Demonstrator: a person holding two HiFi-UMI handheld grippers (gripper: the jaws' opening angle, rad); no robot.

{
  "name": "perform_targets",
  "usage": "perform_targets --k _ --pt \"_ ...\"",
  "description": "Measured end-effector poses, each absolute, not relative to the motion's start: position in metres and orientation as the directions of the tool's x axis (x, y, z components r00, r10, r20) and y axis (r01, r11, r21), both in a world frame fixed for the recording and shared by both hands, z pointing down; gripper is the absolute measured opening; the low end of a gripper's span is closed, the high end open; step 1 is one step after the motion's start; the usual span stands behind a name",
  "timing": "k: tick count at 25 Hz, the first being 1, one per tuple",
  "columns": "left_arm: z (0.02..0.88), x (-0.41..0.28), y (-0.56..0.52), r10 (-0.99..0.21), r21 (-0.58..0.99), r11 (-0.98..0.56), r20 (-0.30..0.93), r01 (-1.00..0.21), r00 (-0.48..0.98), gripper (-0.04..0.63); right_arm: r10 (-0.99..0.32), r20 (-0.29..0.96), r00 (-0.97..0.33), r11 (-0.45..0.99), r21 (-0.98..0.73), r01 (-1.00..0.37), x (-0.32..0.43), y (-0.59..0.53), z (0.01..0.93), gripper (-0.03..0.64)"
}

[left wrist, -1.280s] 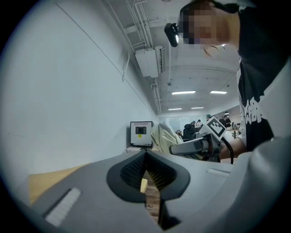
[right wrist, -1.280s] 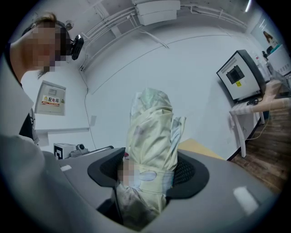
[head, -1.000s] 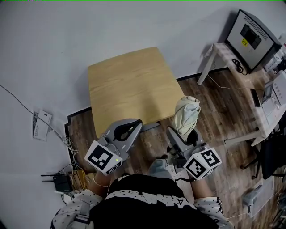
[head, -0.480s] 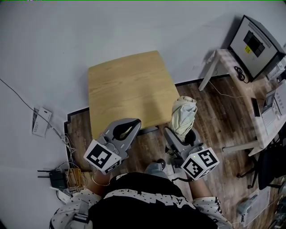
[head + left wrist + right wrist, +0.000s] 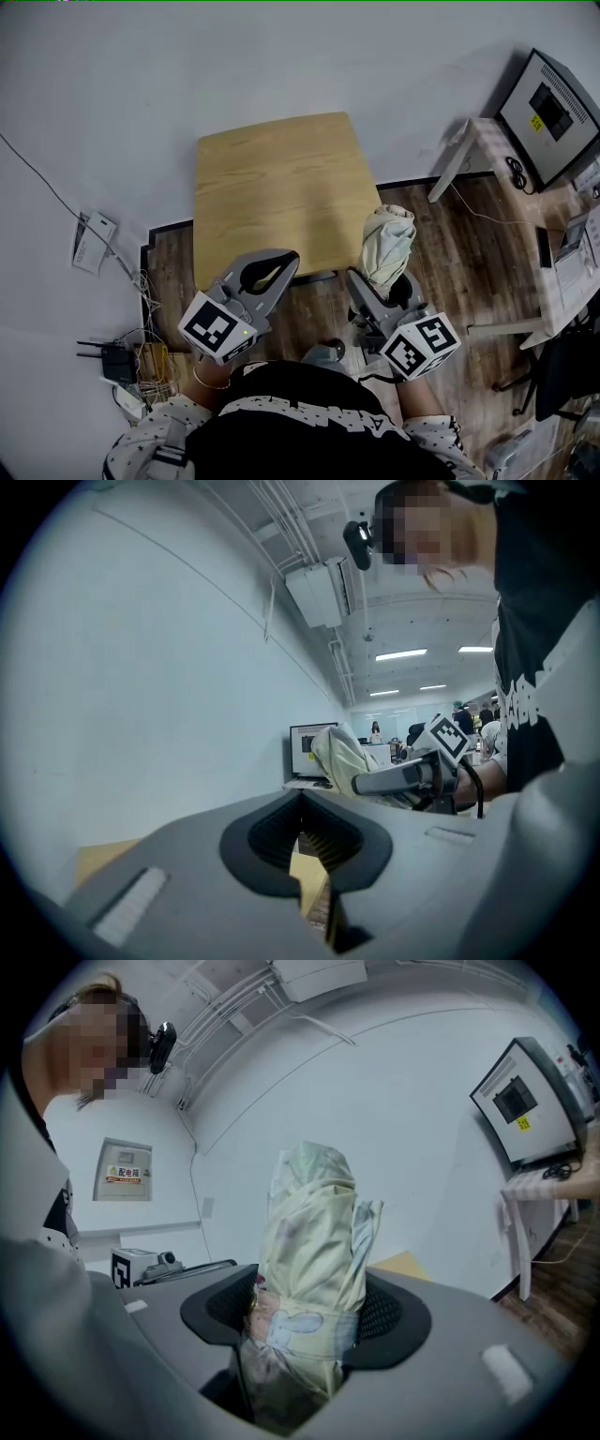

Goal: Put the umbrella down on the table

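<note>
Over the wooden floor, head view: the person is standing at the near edge of the table, a gripper in each hand. The right gripper is holding the folded umbrella upright, just off the table's near right corner and not touching the top. The left gripper is hovering over the table's near edge.

Left gripper view: the left gripper is showing its jaws closed together with nothing between them, only a thin slit of table and floor behind. The umbrella is sticking up from the right gripper off to the side.

Right gripper view: the right gripper is clamping its jaws on the lower part of the pale yellow-green umbrella, the bundled fabric rising above the pads. A corner of the table is showing behind it.
</note>
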State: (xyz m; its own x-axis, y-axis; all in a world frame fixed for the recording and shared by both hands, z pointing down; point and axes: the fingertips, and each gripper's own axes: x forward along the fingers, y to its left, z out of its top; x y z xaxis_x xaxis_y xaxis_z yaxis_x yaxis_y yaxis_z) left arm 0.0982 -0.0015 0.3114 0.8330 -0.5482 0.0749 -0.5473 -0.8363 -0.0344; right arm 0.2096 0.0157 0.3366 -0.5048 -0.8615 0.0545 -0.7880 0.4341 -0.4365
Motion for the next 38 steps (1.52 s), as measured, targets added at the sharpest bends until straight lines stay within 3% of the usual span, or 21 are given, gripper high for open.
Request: perform_targets --k 28,38 --pt "0.315 0.11 0.021 -0.595 -0.087 -0.803 0.15 -0.589 0.789 -0.003 -0.829 0.016 -0.559 0.486 -0.473 -0.735 0.216 0.017 0.336 0.305" --pt "0.306 0.121 0.015 -0.591 -0.101 -0.806 0.093 -0.583 0.801 -0.003 -0.833 0.024 -0.552 0.488 -0.435 -0.756 0.222 0.018 0.333 0.305"
